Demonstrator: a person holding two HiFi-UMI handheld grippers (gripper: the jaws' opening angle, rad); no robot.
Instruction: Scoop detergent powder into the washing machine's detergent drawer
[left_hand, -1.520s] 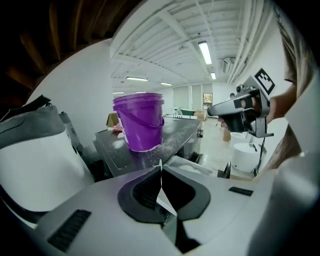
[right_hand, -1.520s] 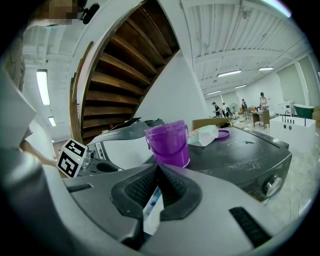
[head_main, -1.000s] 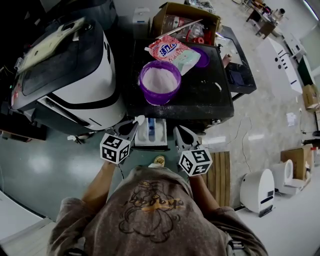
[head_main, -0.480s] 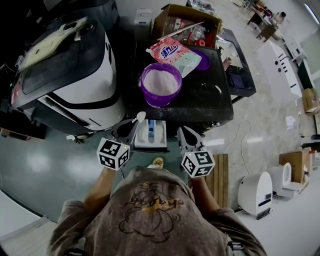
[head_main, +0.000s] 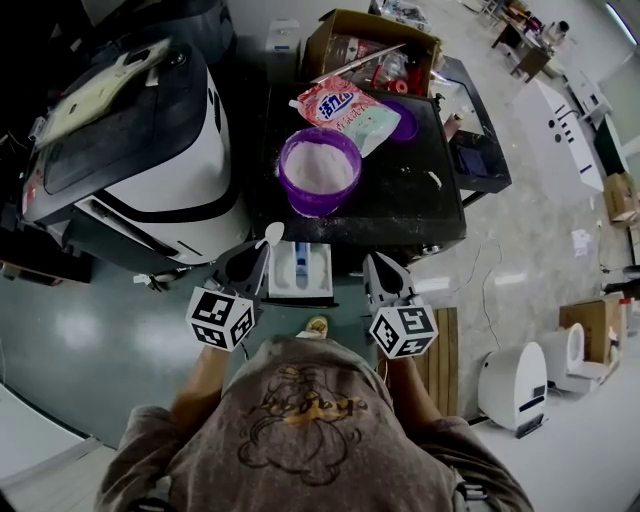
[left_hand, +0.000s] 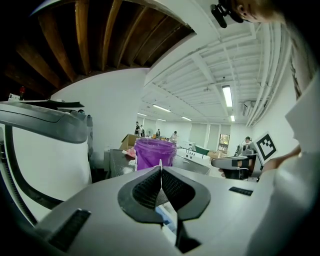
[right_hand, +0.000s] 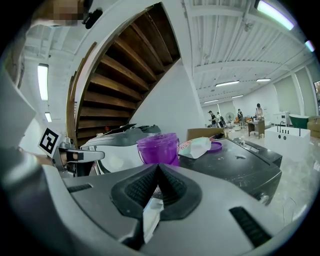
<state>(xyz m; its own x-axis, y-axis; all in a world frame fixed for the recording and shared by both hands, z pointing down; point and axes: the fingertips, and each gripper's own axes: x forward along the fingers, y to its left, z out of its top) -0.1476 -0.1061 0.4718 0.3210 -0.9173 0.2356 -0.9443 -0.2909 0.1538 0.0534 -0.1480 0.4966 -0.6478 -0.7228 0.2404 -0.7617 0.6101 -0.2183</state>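
2 grippers poised over the pulled-out detergent drawer (head_main: 318, 272)

The left gripper (head_main: 262, 248) has its ribbed black pads clenched on a thin white plastic scoop (head_main: 272, 237), whose rounded bowl sticks out past the tips just above the drawer's left edge. The right gripper (head_main: 372, 262) is pinched together on nothing, just right of the drawer. The drawer is a white rectangular tray with a blue insert, jutting from the front of the washing machine (head_main: 400, 195), whose flat black top is dusted with white specks. On that top, behind the drawer, stands a round translucent purple tub (head_main: 320, 168) filled with fine white powder. A soft pink-and-white detergent bag (head_main: 345, 105) lies just beyond it, touching the rim.
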